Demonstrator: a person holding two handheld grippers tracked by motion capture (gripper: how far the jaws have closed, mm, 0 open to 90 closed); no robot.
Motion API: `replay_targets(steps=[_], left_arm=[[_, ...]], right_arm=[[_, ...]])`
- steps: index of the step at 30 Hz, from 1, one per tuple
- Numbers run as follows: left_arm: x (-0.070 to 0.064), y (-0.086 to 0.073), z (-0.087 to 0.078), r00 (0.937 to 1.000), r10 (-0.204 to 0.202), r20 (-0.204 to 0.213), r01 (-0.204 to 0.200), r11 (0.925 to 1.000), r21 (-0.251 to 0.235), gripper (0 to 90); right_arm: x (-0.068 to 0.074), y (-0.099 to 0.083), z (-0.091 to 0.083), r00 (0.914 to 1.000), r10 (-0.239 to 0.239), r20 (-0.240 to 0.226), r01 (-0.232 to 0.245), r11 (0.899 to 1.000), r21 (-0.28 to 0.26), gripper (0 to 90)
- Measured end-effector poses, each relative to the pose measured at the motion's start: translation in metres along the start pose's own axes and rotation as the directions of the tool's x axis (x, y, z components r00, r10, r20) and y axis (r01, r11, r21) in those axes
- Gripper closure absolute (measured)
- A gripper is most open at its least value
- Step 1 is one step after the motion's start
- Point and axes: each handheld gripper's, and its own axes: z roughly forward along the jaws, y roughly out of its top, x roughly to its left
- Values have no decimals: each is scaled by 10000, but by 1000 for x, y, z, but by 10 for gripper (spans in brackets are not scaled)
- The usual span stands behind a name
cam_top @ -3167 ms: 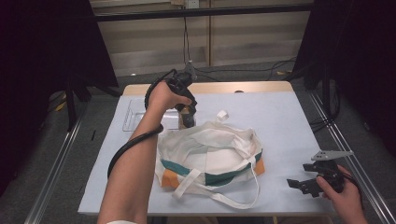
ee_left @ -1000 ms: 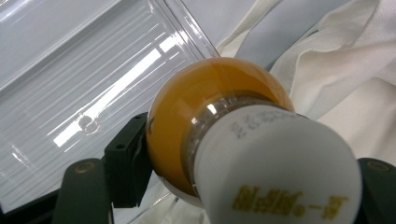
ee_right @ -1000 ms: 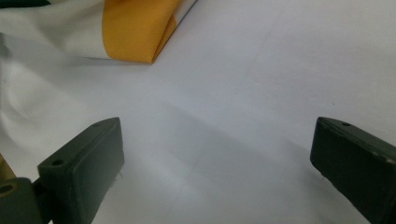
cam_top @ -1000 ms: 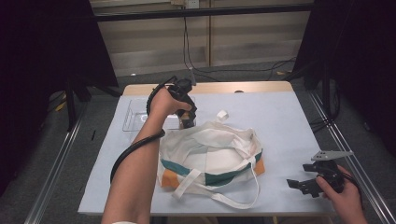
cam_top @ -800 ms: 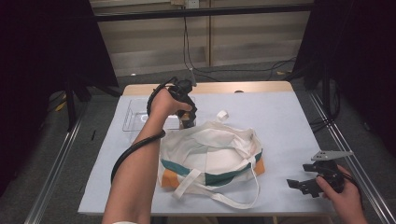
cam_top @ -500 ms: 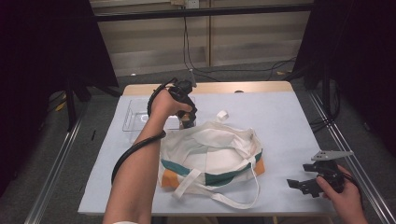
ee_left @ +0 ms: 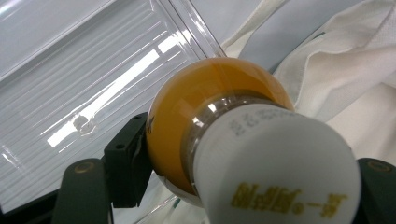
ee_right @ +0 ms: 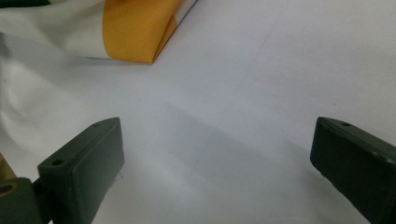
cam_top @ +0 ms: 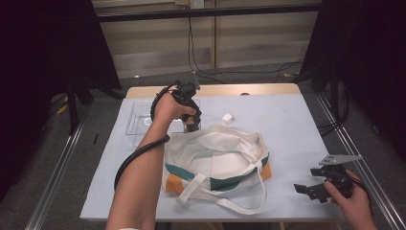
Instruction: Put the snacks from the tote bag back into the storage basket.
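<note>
Left gripper [cam_top: 192, 123]: clenched on amber glass light bulb with white plastic base [ee_left: 224, 135], held between clear ribbed plastic tray [ee_left: 70, 84] and cream canvas tote bag [cam_top: 215, 160]. Judged light, smooth, fragile; best gripped gently near collar. Right gripper [ee_right: 219, 172]: released, jaws wide, low over pale blue table cover [ee_right: 243, 88].

the white base of the orange light bulb [ee_left: 261, 158], seen in the left gripper view, bears yellow printed characters near its lower edge and a line of small grey print higher up by the metal collar. both are too blurred and oblique to read. no other text, label or number is legible.
</note>
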Motion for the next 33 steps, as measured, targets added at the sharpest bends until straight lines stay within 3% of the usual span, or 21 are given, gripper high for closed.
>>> replay_targets(steps=[6, 8, 21, 33], left_arm=[[2, -2, 1, 10000, -60, -10, 60, 9999, -158, 297], [3, -4, 1, 9996, -253, 154, 257, 9994, -231, 297], [4, -5, 1, 10000, -8, 59, 10, 9994, -332, 294], [4, -9, 3, 9998, -197, 51, 199, 9988, -447, 230]], right_arm=[[1, 0, 0, 10000, -18, 1, 18, 10000, 18, 27], [1, 0, 0, 10000, -19, 2, 19, 10000, 21, 28], [1, 0, 0, 10000, -17, 13, 17, 10000, 49, 28], [3, 1, 1, 10000, -68, -33, 69, 9999, 82, 28]])
